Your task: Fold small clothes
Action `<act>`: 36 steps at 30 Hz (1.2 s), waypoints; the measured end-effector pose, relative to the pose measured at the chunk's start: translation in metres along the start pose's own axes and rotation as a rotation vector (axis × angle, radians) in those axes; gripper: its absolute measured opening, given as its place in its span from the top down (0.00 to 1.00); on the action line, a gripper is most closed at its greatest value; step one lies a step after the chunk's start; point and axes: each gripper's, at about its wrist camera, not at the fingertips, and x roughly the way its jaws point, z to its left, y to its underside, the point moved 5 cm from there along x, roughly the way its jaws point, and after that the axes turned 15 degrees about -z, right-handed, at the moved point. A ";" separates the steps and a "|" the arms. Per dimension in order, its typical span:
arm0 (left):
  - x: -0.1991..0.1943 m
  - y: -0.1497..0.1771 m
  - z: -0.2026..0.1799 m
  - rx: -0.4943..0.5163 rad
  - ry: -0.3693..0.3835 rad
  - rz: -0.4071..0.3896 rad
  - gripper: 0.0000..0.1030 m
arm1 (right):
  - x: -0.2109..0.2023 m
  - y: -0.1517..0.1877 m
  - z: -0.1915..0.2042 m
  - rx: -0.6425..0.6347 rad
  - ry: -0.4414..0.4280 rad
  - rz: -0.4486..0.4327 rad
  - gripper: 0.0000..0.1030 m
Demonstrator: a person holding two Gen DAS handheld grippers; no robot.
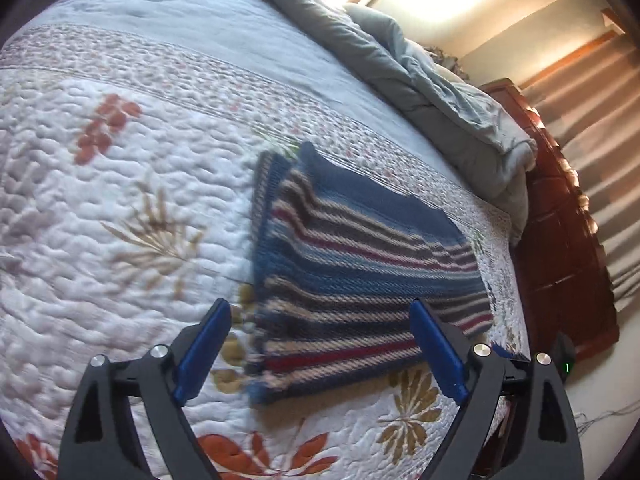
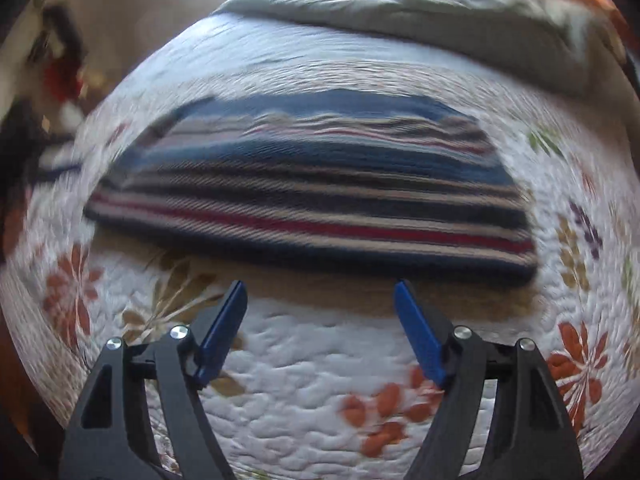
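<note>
A floral quilt [image 1: 120, 240] covers the bed; on it the striped cloth [image 1: 352, 264] lies flat, folded in layers, apparently set down finished. The left gripper [image 1: 320, 344] and right gripper [image 2: 320, 324] hover above it, jaws wide, empty

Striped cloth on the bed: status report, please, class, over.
Left gripper open, empty. Right gripper open, empty. Striped cloth lies folded on quilt. Nothing in the way.

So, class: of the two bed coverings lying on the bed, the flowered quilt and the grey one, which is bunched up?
The plain grey comforter, heaped in folds at the far edge. The flowered quilt lies flat beneath the striped cloth.
</note>
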 end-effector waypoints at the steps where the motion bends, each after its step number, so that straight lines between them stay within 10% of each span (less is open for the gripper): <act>1: 0.002 -0.004 0.004 -0.012 -0.006 0.012 0.11 | 0.000 0.001 0.019 -0.039 -0.008 0.003 0.26; 9: 0.026 -0.029 0.046 -0.120 -0.041 0.057 0.11 | 0.028 -0.016 0.126 -0.268 -0.063 -0.052 0.24; 36: 0.146 -0.045 0.037 -0.067 0.019 0.222 0.09 | 0.109 -0.006 0.259 -0.700 -0.019 -0.177 0.22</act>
